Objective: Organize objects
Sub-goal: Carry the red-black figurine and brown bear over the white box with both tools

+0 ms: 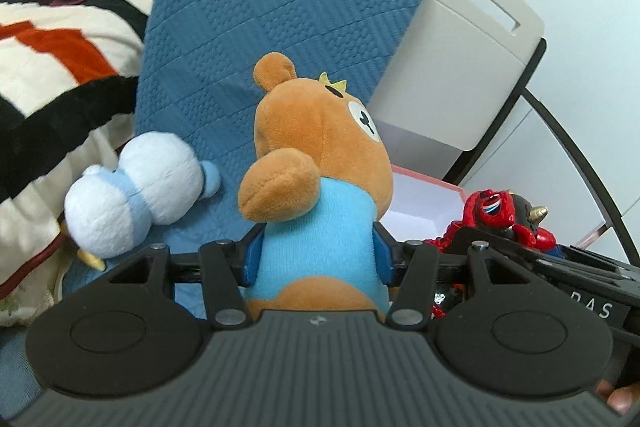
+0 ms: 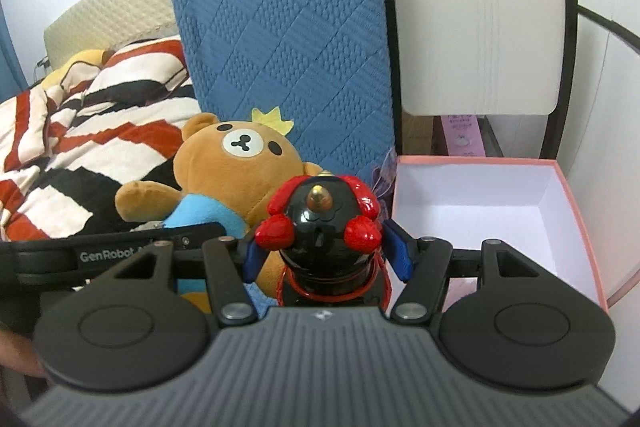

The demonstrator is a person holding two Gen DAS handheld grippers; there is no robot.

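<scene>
My left tool (image 1: 316, 253) pinching bear plush (image 1: 320, 163) at waist; my right tool (image 2: 326, 253) clamped round red-black figure (image 2: 322, 223), pink box (image 2: 576, 203) just right.

Left wrist view: brown bear plush (image 1: 320, 147) had its legs hidden behind the gripper body, face turned away so only one eye patch showed. Red-black toy figure (image 1: 504, 215) was mostly blocked by the other gripper's housing. Pink box (image 1: 424, 195) showed just a corner. White-blue plush (image 1: 132, 191) faced away, couldn't ID it. Right wrist view: toy figure's base was hidden; a purple item behind the box was too blurry to read.
</scene>
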